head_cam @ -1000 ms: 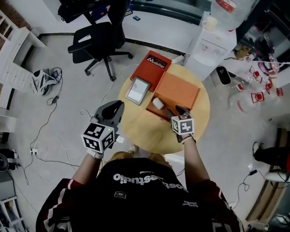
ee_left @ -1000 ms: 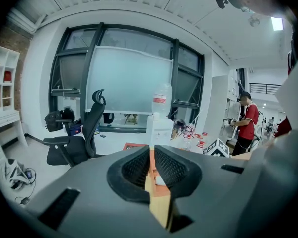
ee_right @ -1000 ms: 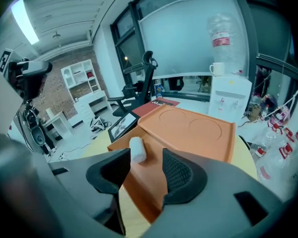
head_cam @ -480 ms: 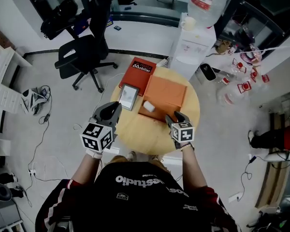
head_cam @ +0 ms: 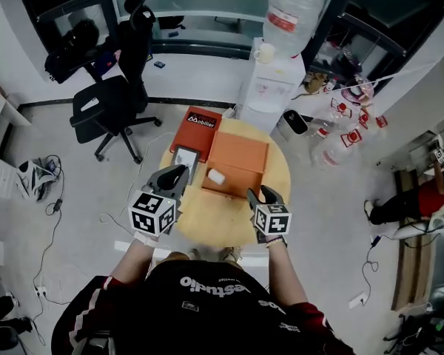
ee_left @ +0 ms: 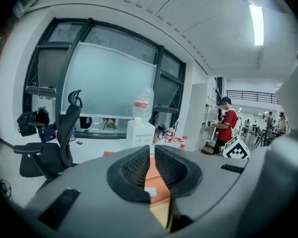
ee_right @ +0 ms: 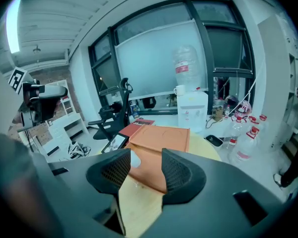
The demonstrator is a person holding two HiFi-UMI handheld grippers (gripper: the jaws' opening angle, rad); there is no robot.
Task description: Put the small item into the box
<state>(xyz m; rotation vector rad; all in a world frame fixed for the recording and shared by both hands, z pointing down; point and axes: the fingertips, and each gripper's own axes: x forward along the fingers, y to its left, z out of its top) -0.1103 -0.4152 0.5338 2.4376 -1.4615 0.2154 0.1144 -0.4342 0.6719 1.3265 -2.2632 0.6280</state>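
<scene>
Box [head_cam: 237, 157] = plain orange, small item [head_cam: 216, 176] = white, round table [head_cam: 229, 224] = pale tan wood grain. The flat box [head_cam: 196, 126] is red w/ white print, and the tablet [head_cam: 183, 158] has a dark frame w/ a light grey screen. Left gripper [head_cam: 179, 171] & right gripper [head_cam: 260, 192]: grey shells, black mesh-pattern pads [ee_right: 114, 171], b&w square markers on top. Bkgd: office chair [head_cam: 111, 102] black, water dispenser [head_cam: 270, 87] white, its bottle [head_cam: 285, 13] clear w/ red label, floor [head_cam: 340, 220] light grey, person's shirt [head_cam: 214, 316] black w/ white lettering, sleeve [head_cam: 89, 313] red w/ white stripes.
</scene>
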